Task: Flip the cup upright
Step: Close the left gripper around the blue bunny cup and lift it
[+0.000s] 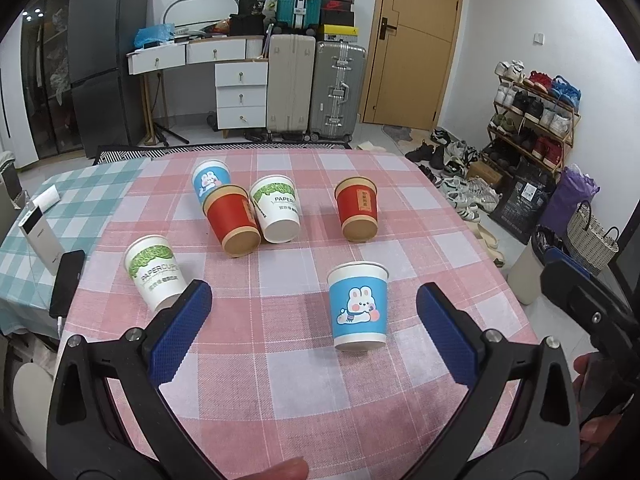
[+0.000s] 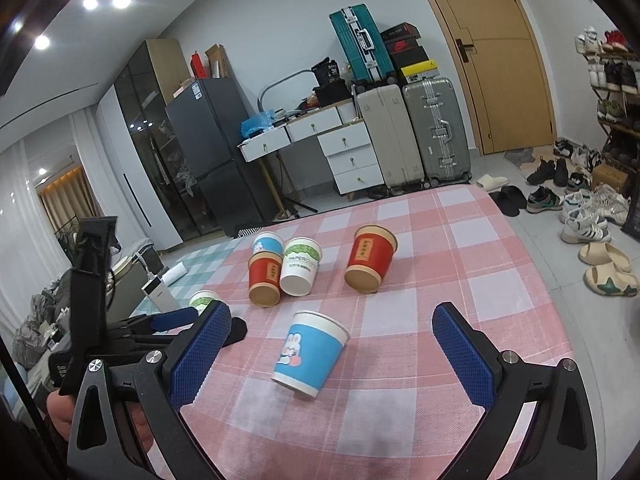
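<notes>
A blue rabbit cup [image 1: 359,306] stands upright on the pink checked table [image 1: 280,380], mouth up; it also shows in the right wrist view [image 2: 310,354]. My left gripper [image 1: 314,330] is open and empty, its blue pads on either side of and just short of that cup. My right gripper [image 2: 332,352] is open and empty, likewise astride the cup from nearer the table's front. Several more cups stand upright farther back: a red one [image 1: 357,210], a red one [image 1: 233,220], a white-green one [image 1: 278,208], a blue one [image 1: 211,178] and a white-green one [image 1: 154,272] at the left.
A phone [image 1: 67,282] and a white power bank [image 1: 40,236] lie on the green checked cloth at the left. The table's right edge drops to a floor with shoes [image 2: 588,224] and bags. The left gripper's body [image 2: 92,292] shows at the left of the right wrist view.
</notes>
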